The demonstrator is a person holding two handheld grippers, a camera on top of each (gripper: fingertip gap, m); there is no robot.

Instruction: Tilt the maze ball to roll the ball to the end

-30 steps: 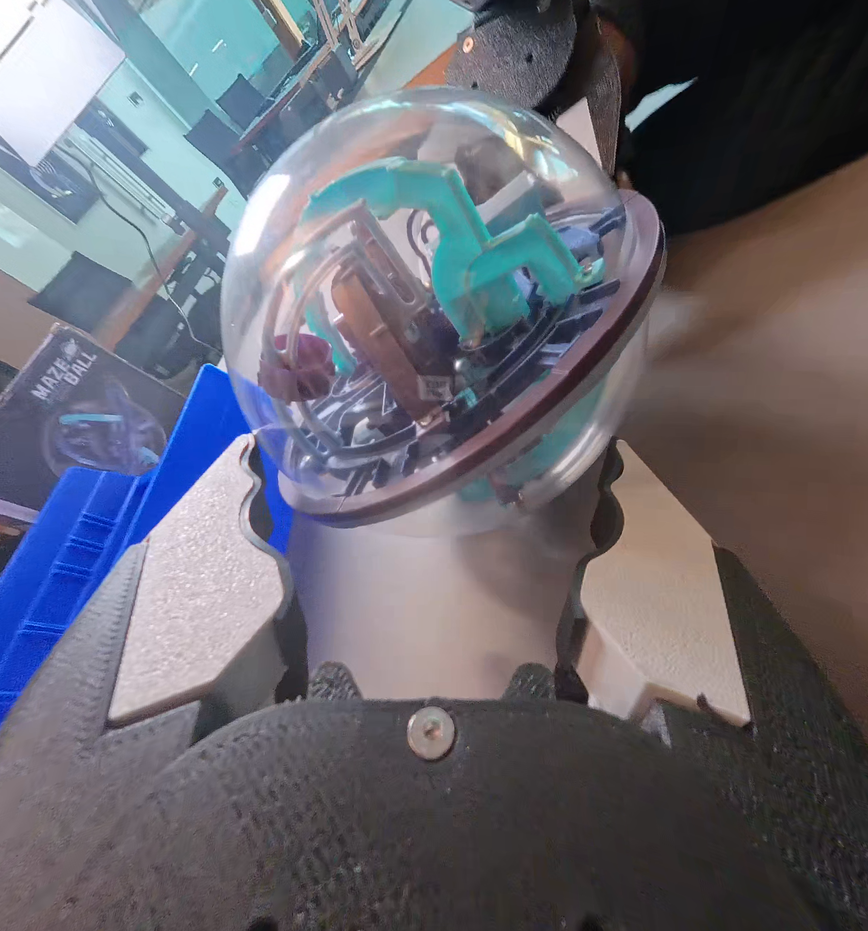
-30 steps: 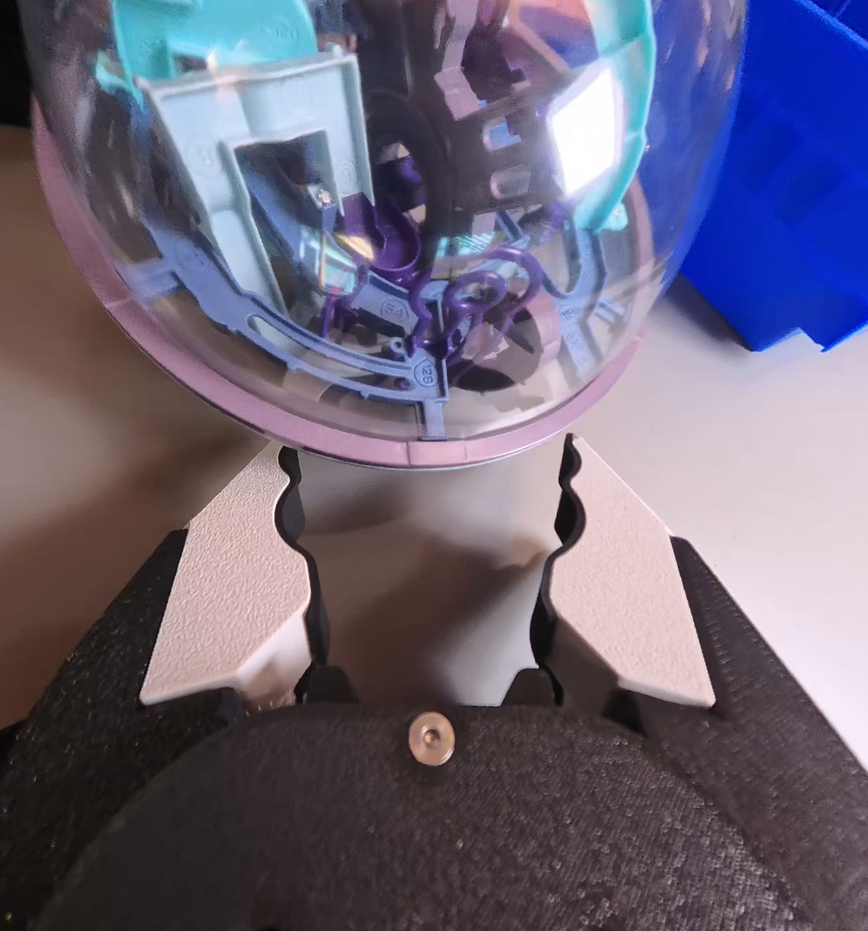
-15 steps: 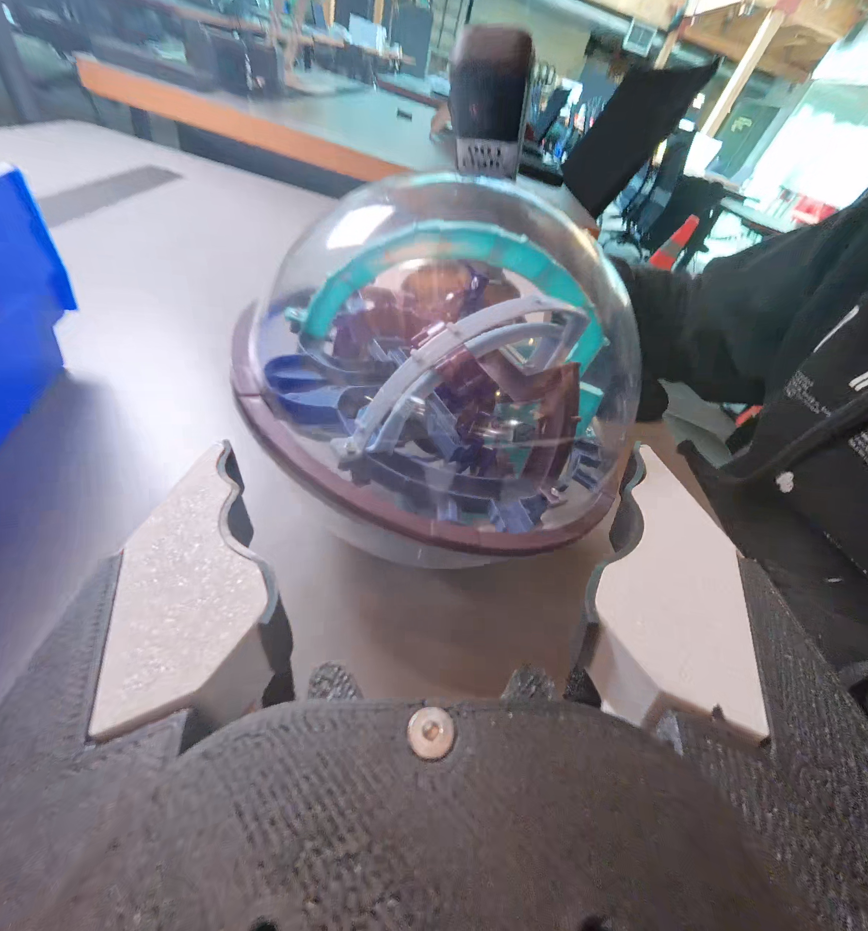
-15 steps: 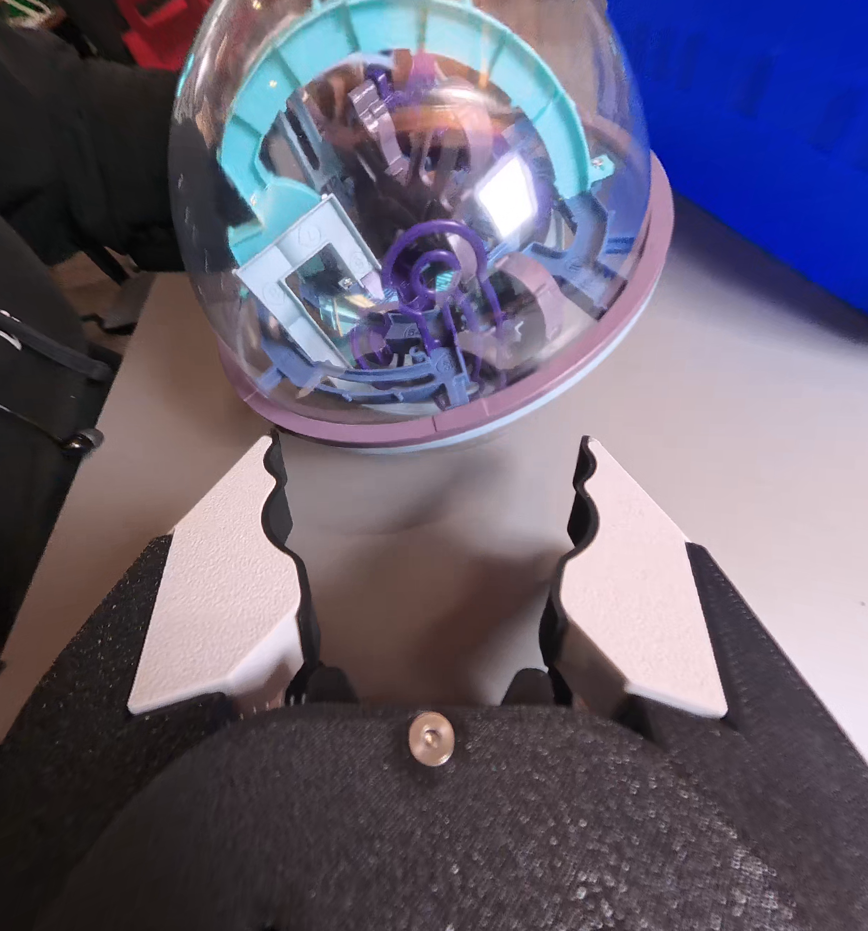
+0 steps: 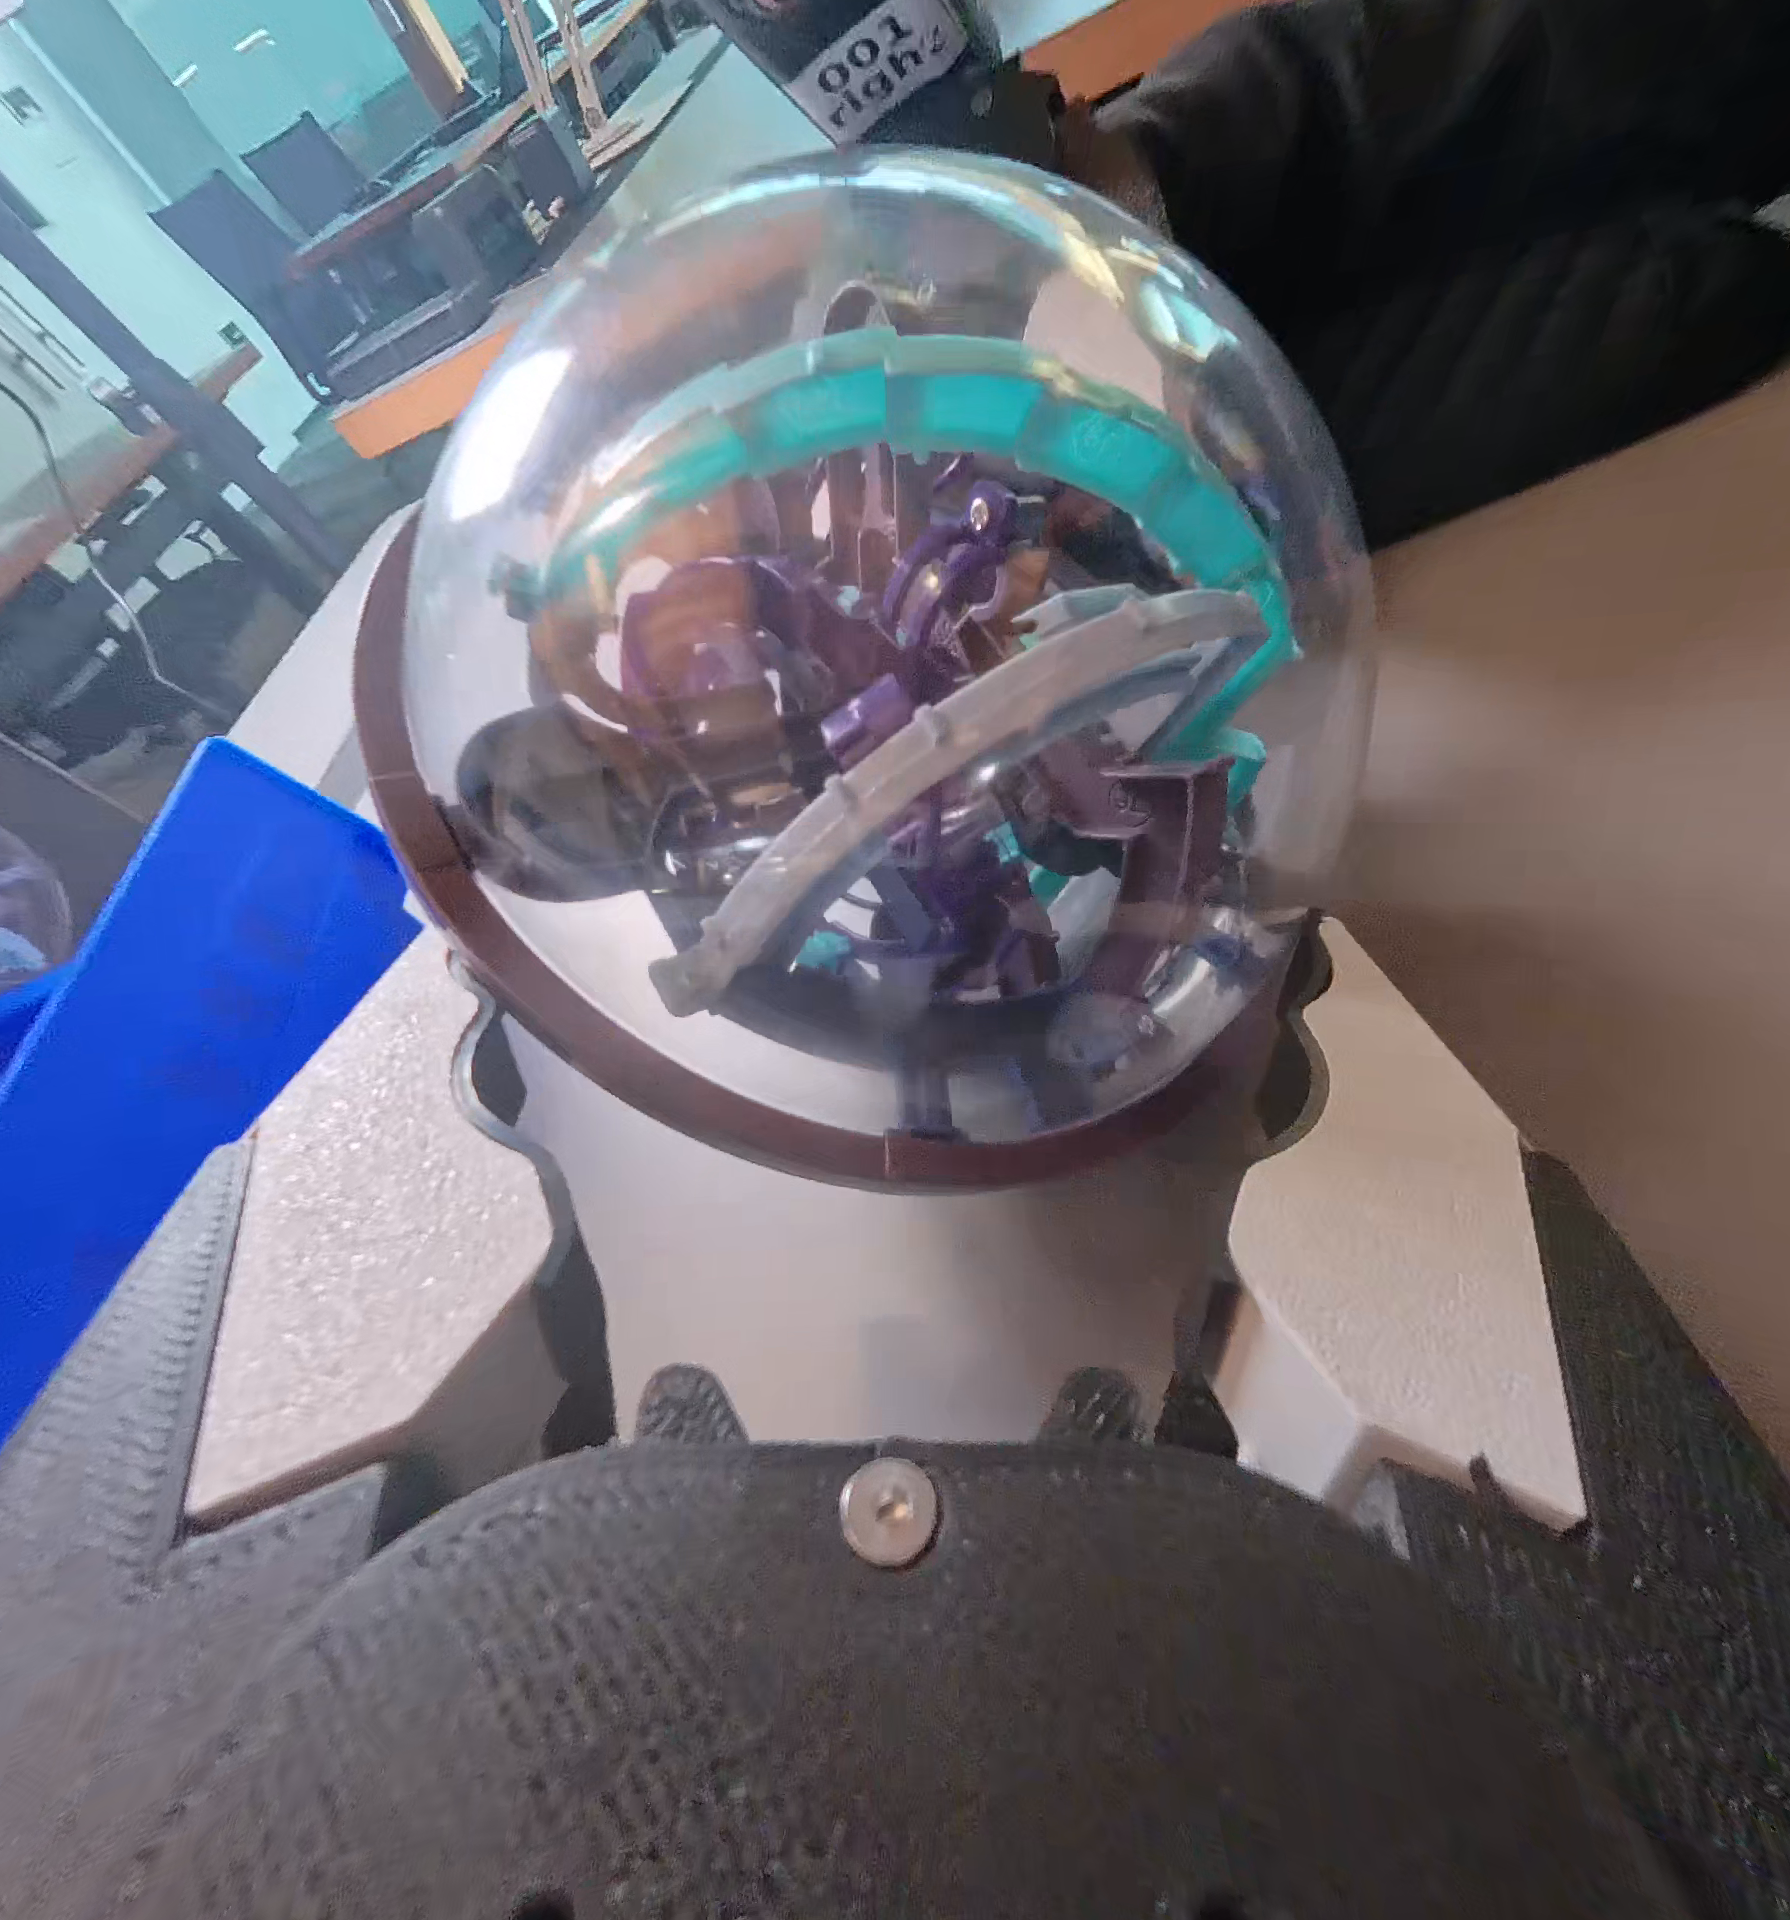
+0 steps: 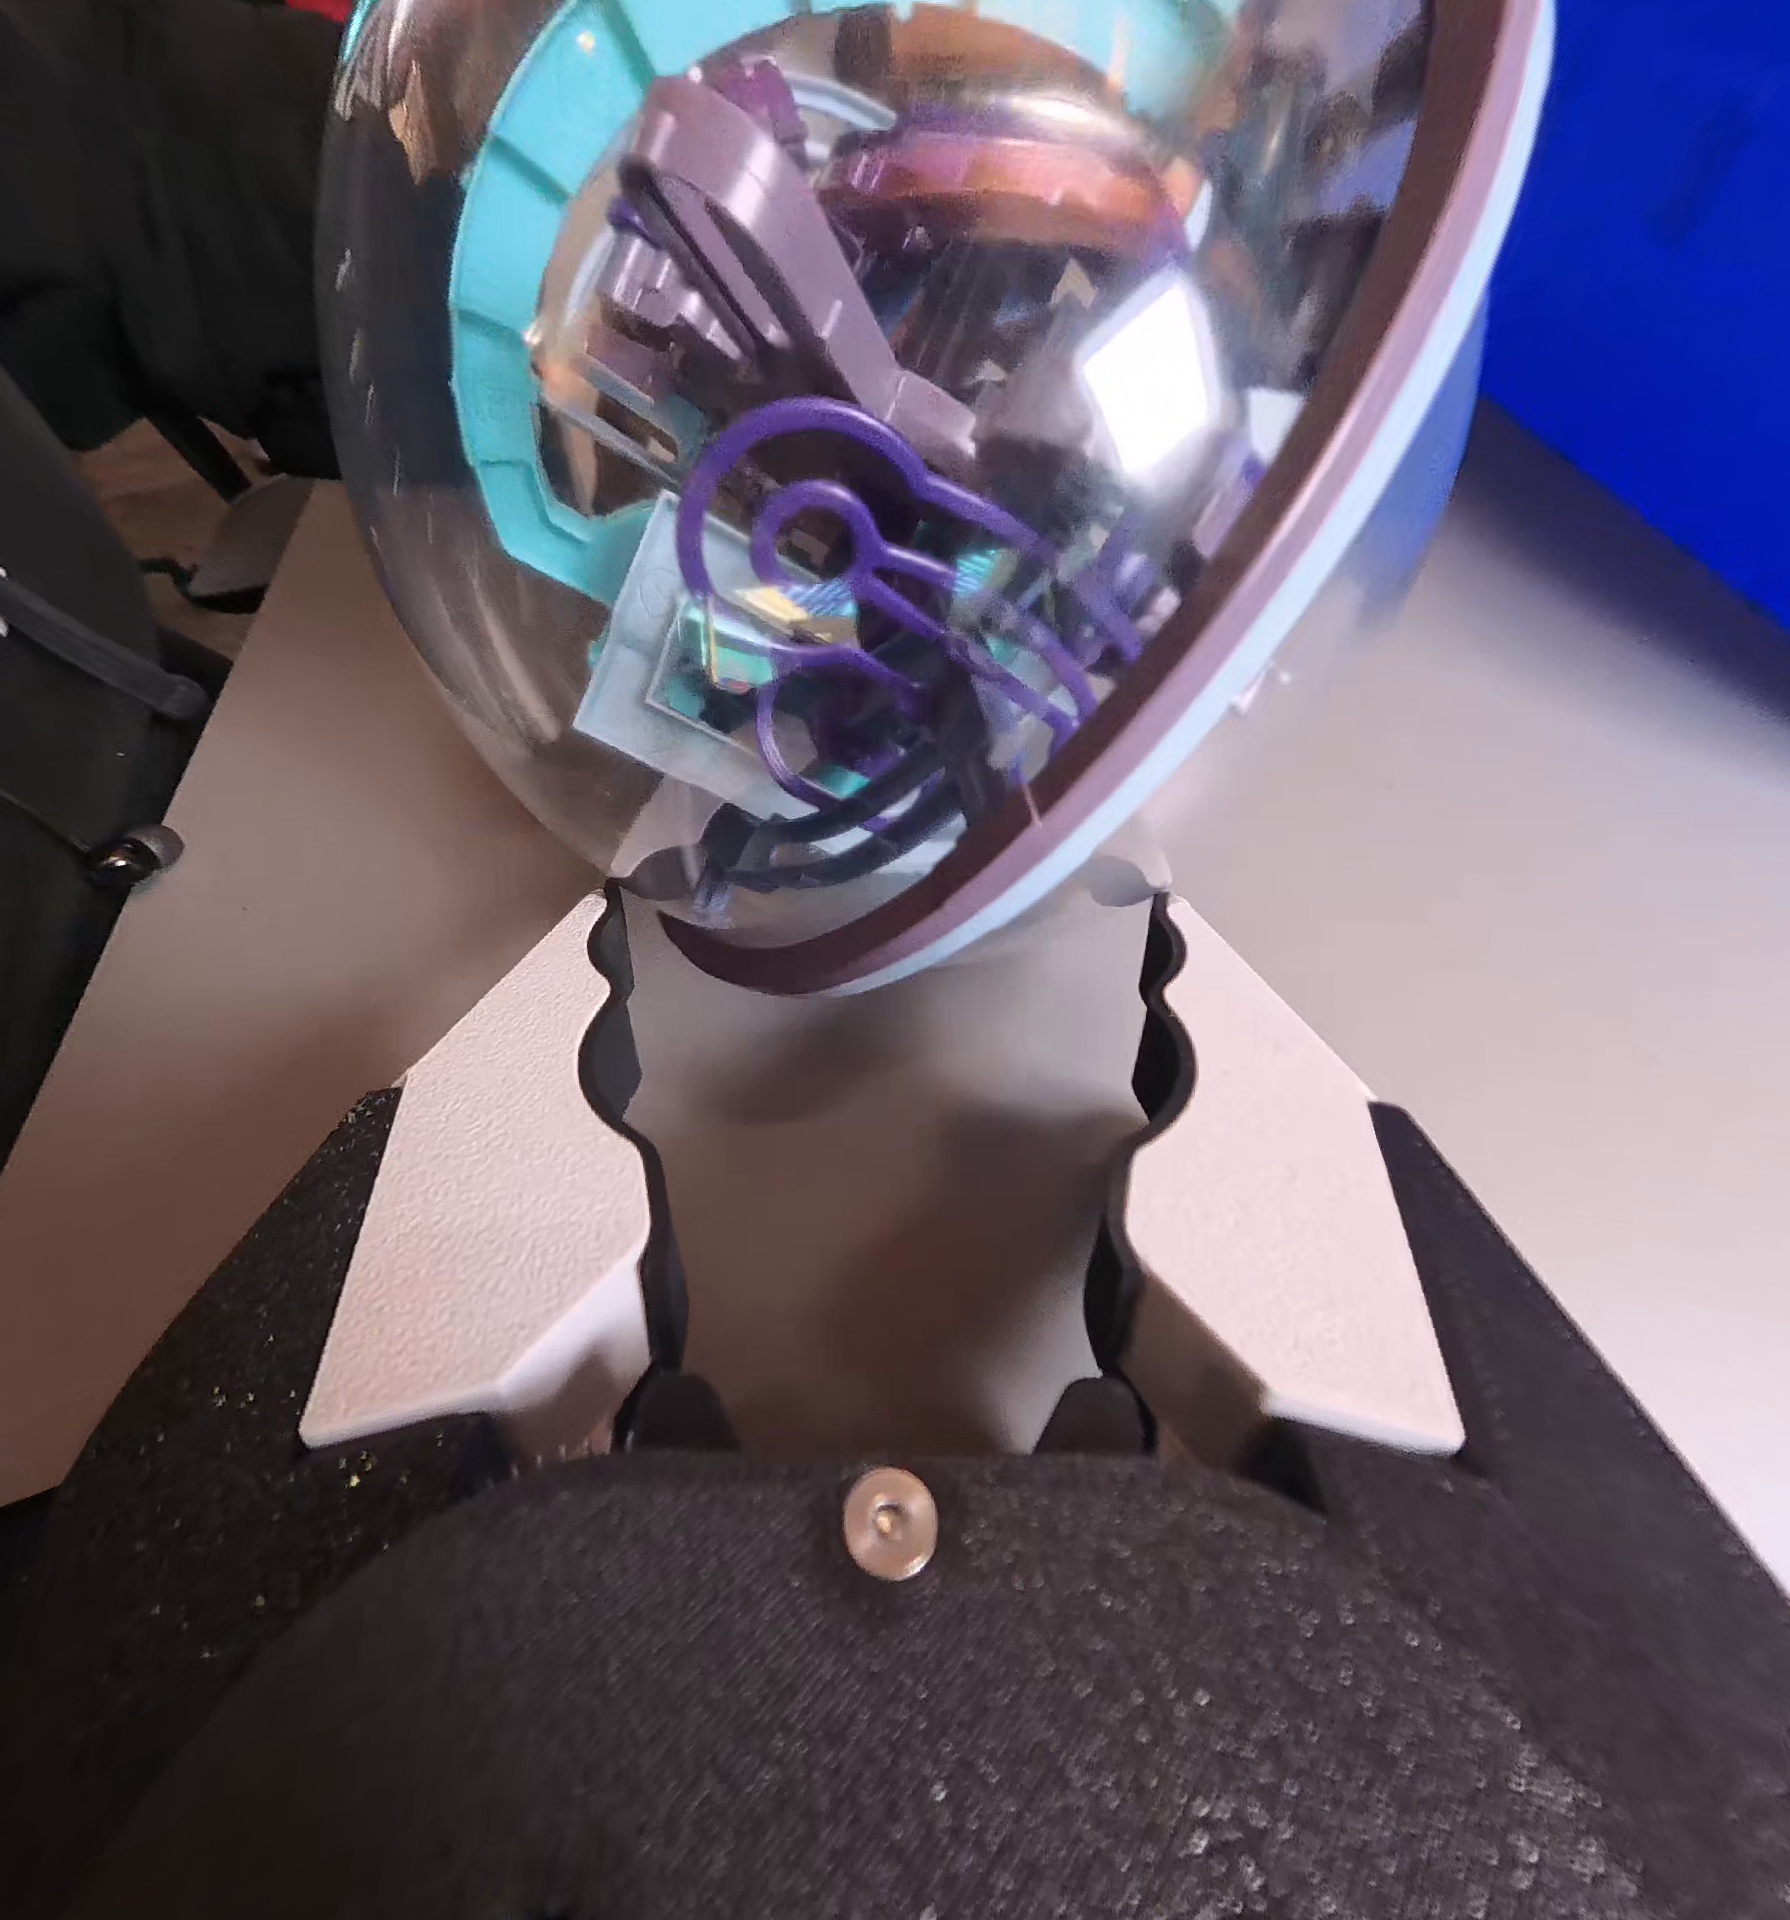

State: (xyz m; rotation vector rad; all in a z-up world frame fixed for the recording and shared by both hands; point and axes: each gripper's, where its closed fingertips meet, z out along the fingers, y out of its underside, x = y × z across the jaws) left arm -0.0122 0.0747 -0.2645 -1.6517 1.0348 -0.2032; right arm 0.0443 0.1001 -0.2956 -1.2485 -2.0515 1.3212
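Our left gripper (image 5: 891,987) was spread wide around the lower part of the maze ball (image 5: 870,644), its two pale fingers (image 5: 371,1195) cradling the clear sphere from either side at the dark brown equator band (image 5: 725,1091). The tips met the shell right at that band, so we judged the sphere to be grasped there, though the blur kept us from being sure how firmly the pads pressed. Our right gripper (image 6: 886,935) sat at the opposite side, jaws parted less widely, with the sphere's bottom edge resting just at the fingertips (image 6: 610,935); whether those pads truly pressed we could not tell.

From each gripper the maze ball lay straight ahead and slightly above the fingertips, held off the table (image 6: 1493,935) between the two. The relation that mattered was the tilt of the equator band: from the left gripper it ran low on the near side and rose to the left, while from the right gripper it slanted steeply up to the right. The teal track (image 5: 1026,416) arched over the top and the grey ramp (image 5: 953,748) crossed diagonally below it. We could not pick out the small ball inside. A blue bin (image 5: 143,987) stood just beyond the left gripper's left finger.
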